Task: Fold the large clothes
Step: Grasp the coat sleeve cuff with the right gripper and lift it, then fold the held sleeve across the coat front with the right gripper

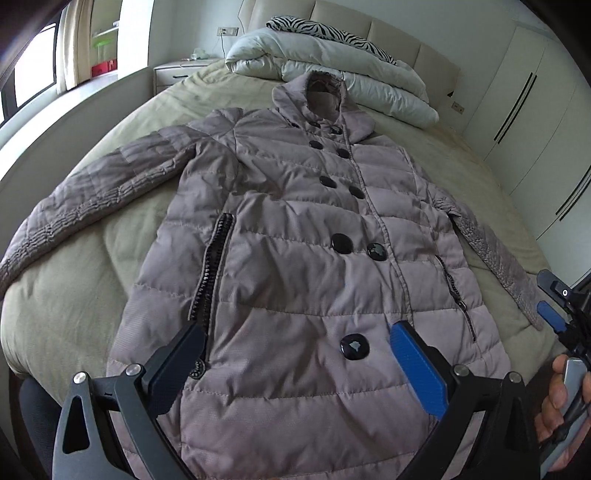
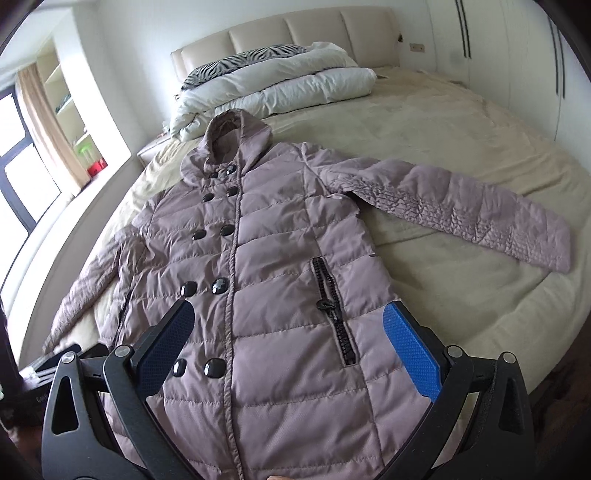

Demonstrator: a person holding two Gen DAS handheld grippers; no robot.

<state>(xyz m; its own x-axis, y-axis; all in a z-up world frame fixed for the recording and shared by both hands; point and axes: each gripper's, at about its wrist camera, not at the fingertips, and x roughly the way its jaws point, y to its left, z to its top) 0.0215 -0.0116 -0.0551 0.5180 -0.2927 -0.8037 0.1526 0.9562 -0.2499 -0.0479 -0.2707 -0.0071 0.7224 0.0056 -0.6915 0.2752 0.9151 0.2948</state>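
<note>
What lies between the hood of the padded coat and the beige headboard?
A folded white duvet with a zebra-striped pillow lies there, clearest in the right wrist view.

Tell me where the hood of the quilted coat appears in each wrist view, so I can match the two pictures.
Left wrist: the hood sits top centre, slightly right, against the white duvet.
Right wrist: the hood sits upper left of centre, just below the white duvet.
Shared landmark: the zebra-print pillow lies on the duvet by the headboard.
</note>
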